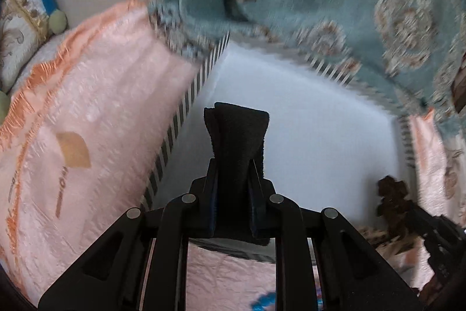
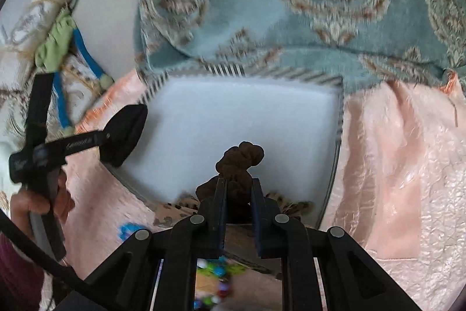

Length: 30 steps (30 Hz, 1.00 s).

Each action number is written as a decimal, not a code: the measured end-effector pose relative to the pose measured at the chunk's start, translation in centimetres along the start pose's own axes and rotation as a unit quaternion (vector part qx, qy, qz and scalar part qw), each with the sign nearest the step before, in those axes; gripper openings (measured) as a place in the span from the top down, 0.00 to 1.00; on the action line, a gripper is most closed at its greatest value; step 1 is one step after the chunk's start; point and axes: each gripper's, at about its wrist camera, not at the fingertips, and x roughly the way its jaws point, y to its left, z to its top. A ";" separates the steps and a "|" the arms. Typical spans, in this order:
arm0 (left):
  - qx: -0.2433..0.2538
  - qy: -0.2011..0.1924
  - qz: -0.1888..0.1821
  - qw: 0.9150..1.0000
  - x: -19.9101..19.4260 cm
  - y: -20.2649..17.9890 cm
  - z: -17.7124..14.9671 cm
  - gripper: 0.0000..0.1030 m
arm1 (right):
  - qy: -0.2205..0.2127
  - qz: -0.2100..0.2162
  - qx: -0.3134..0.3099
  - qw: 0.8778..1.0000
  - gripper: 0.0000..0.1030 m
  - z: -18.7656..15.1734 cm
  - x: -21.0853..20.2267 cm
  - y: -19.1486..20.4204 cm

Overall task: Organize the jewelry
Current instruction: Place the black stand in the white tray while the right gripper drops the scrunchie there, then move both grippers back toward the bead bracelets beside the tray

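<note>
My left gripper [image 1: 233, 165] is shut on a black fabric scrunchie [image 1: 237, 133] and holds it over the white inside of an open striped box [image 1: 305, 130]. The same gripper shows at the left of the right wrist view [image 2: 96, 136], the black scrunchie [image 2: 126, 133] over the box's left edge. My right gripper [image 2: 238, 182] is shut on a brown scrunchie [image 2: 240, 161] above the near edge of the box [image 2: 233, 112]. The brown scrunchie also shows at the lower right of the left wrist view [image 1: 391, 194].
The box lies on a pink quilted bedspread [image 1: 87, 121]. A blue patterned blanket [image 2: 291, 5] is bunched behind the box. A leopard-print item [image 2: 180, 209] lies at the box's near edge. Colourful beads [image 2: 215, 281] lie below my right gripper. A pillow and blue-green straps [image 2: 64, 54] sit far left.
</note>
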 end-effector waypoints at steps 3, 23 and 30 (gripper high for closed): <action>0.009 0.017 0.009 1.000 0.7 0.1 -1.5 0.84 | 0.025 -0.018 -0.017 0.999 0.87 -0.8 1.0 -0.9; 0.006 -0.044 -0.014 0.999 -8.0 -1.1 -6.7 0.39 | -0.014 0.004 0.035 0.999 0.47 -2.5 -5.0 -1.3; 0.001 -0.063 -0.022 0.998 -11.7 -0.9 -9.8 0.39 | -0.040 -0.016 0.008 0.999 0.43 -5.4 -8.4 2.0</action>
